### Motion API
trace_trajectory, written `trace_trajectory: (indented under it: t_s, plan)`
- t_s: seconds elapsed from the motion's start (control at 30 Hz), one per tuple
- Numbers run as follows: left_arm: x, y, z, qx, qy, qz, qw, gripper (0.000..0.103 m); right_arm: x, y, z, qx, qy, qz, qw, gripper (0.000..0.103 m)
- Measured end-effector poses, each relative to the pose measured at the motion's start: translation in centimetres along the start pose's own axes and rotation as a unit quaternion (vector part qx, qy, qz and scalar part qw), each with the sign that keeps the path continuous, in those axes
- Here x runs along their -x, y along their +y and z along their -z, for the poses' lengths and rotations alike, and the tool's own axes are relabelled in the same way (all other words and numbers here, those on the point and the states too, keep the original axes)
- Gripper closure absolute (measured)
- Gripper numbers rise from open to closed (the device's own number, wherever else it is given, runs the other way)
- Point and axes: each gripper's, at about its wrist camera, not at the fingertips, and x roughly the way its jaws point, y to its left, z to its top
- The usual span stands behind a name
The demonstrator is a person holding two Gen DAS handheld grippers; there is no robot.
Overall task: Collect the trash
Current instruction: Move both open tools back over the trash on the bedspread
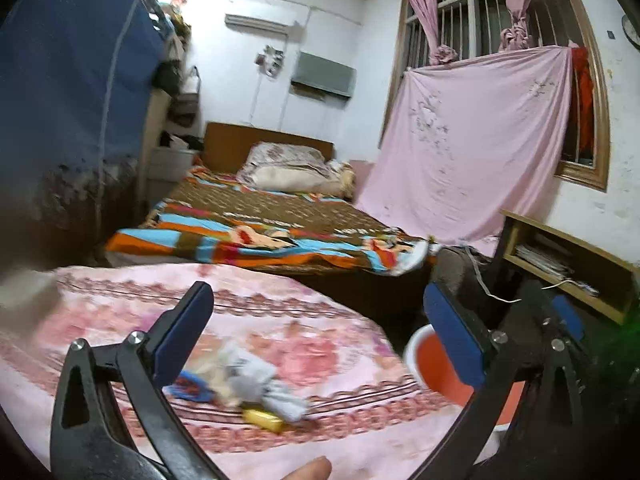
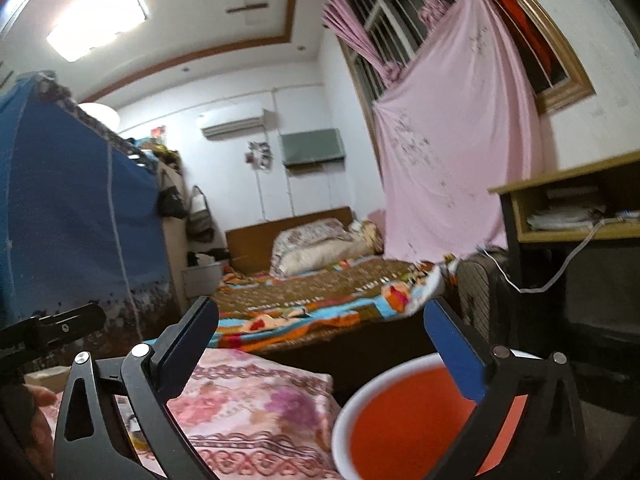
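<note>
In the left wrist view a small heap of trash lies on a pink flowered cloth point(image 1: 120, 320): a crumpled grey piece point(image 1: 260, 384), a blue wrapper point(image 1: 192, 388) and a yellow piece point(image 1: 264, 420). My left gripper point(image 1: 320, 324) is open above and just behind the heap, with nothing between its blue pads point(image 1: 180, 340). An orange bin with a white rim point(image 1: 434, 364) stands to the right of the cloth. In the right wrist view my right gripper point(image 2: 320, 336) is open and empty above that bin point(image 2: 400, 424), beside the cloth's corner point(image 2: 248, 408).
Behind the cloth is a bed with a striped colourful blanket point(image 1: 248, 236). A blue fabric wardrobe point(image 1: 68, 100) stands at the left, and a wooden desk with a shelf point(image 2: 568, 208) at the right. A pink sheet point(image 1: 472, 140) hangs over the window. A white cable point(image 2: 560, 268) dangles from the desk.
</note>
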Motion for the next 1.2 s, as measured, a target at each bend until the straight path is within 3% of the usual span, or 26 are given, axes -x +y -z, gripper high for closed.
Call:
trace_trajectory:
  t_s: [0.27, 0.6, 1.0, 1.2]
  plan:
    - [2.8, 3.7, 0.6, 0.006, -0.027, -0.055, 0.9981, 0.011, 0.9, 3.6, 0.3, 0.035, -0.018, -0.056, 0.998, 0.000]
    - [5.6, 6.9, 1.1, -0.021, -0.048, -0.108, 0.9928, 0.011, 0.9, 7.4, 0.8, 0.073, -0.002, -0.108, 0.991, 0.000]
    - [6.2, 8.9, 1.0, -0.038, -0.056, -0.127, 0.9897, 0.011, -1.9, 11.6, 2.5, 0.117, 0.093, -0.181, 0.972, 0.000]
    - [4.5, 9.9, 1.3, -0.022, -0.007, -0.119, 0.9927, 0.012, -4.2, 12.7, 3.8, 0.130, 0.172, -0.203, 0.955, 0.005]
